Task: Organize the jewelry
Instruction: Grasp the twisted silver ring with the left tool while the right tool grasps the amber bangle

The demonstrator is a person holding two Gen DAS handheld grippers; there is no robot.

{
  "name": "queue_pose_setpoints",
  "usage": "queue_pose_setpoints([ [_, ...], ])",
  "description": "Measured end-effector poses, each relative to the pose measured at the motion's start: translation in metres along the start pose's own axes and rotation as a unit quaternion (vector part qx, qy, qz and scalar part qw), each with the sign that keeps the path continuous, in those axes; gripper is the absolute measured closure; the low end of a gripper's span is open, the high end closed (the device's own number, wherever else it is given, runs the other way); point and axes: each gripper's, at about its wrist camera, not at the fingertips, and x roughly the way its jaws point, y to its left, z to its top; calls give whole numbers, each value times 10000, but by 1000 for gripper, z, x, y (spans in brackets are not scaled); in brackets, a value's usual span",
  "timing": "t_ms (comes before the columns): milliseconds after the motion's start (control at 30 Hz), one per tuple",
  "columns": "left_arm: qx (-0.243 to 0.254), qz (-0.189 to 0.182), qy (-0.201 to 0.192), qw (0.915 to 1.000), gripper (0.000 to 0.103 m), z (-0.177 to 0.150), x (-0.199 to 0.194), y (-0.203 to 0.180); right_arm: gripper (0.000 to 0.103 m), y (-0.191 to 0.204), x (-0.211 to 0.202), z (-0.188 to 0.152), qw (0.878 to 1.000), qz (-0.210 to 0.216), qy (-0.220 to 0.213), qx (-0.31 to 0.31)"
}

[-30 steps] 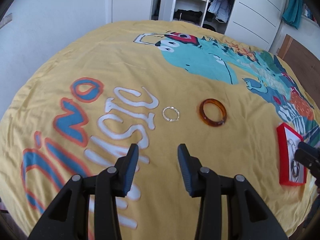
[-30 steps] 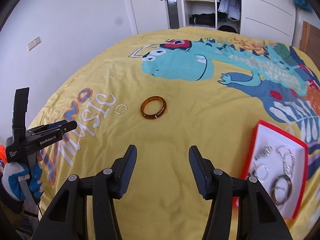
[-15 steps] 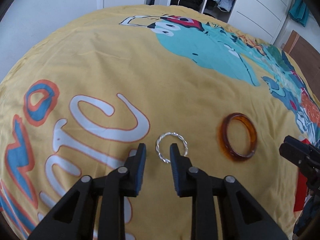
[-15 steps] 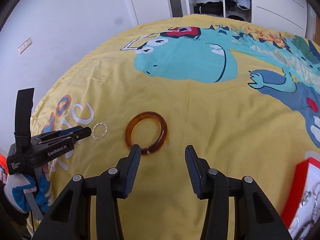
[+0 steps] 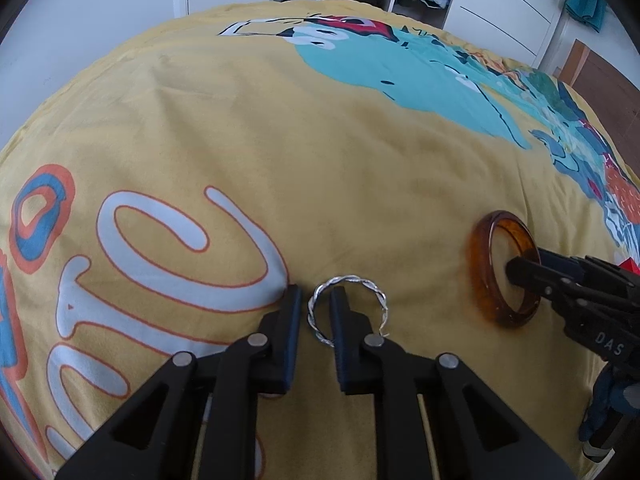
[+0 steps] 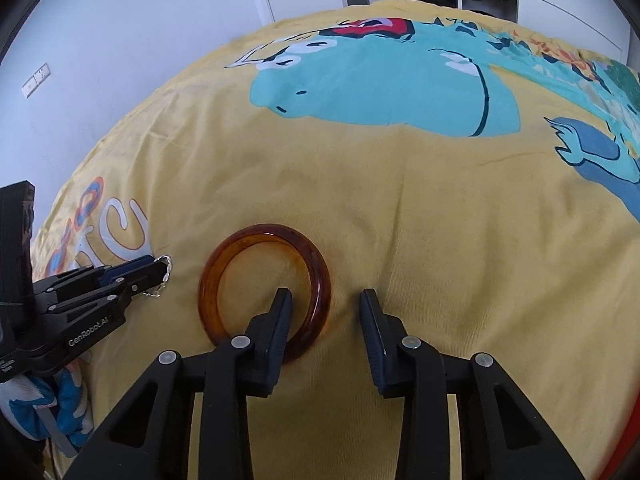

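Yellow bedspread (image 5: 340, 168) has lots of bare fabric far of both tools; bed edge drops off far-left by the white wall. Red box (image 6: 634, 436) just a sliver at near-right edge, contents not visible. L gripper (image 5: 316, 300) pitched down, jaws narrow and just been closing, straddling left side of the twisted silver ring (image 5: 347, 309); can't tell if pads pinch yet. R gripper (image 6: 325, 299) also pitched down, jaws mid-width and closing, left finger inside the amber bangle (image 6: 264, 288), right finger outside, rim between, not clamped.
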Motion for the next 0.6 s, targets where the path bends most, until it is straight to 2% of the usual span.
queue_pose_setpoints([
  [133,113,86,-30,9999,94,2,2,-6,68,12,11,0,9989,-247,-12,-388],
  [333,299,272,-187,9990,98,1,-7,-14,92,8,4,3,9988,-326,-172,-333],
  [600,368,353,-343,9981,98,2,-32,-24,93,8,-30,-1,9982,-209,-508,-256],
])
